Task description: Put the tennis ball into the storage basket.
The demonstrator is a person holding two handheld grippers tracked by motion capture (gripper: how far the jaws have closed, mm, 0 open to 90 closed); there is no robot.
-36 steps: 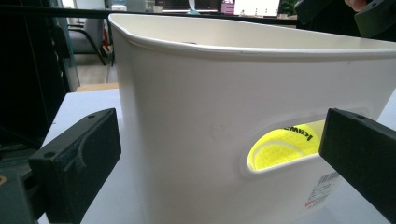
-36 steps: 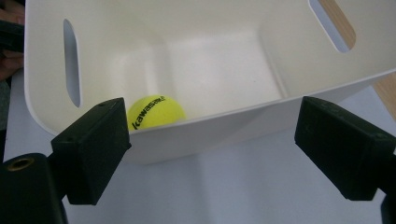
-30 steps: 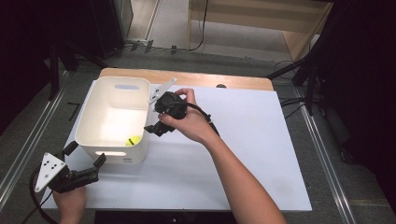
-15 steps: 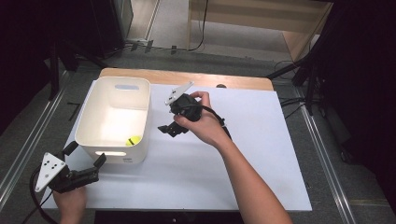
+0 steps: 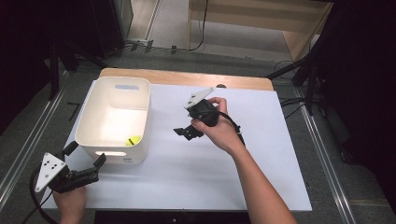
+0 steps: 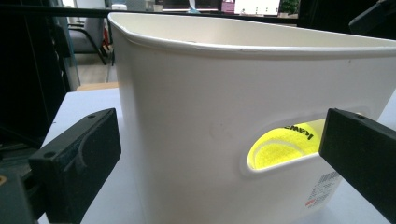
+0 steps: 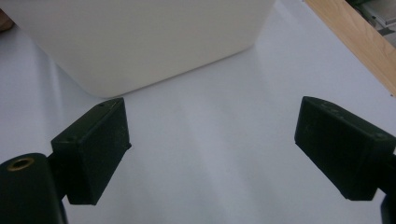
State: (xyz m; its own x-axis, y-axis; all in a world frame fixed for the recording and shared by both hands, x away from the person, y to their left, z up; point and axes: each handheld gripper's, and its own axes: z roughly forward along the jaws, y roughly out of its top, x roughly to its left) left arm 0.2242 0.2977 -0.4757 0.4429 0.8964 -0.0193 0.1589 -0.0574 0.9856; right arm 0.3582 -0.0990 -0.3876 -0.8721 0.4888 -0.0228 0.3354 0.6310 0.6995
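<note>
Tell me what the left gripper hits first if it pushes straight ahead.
Most likely the white bin's near wall, by its handle cutout; the left gripper is open and points straight at it. The tennis ball lies behind that wall.

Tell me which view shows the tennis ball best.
The left gripper view: the ball appears large and close through the bin's handle slot. The high view shows it small on the bin floor. The right gripper view gives just the bin's outer wall.

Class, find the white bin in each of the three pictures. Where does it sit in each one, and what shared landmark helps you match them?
High view: the bin stands left of centre on the white table.
Left gripper view: the bin looms close ahead, between the open jaws.
Right gripper view: the bin lies along the top, beyond the open jaws.
Shared landmark: the yellow ball through the handle slot links the first two.
</note>
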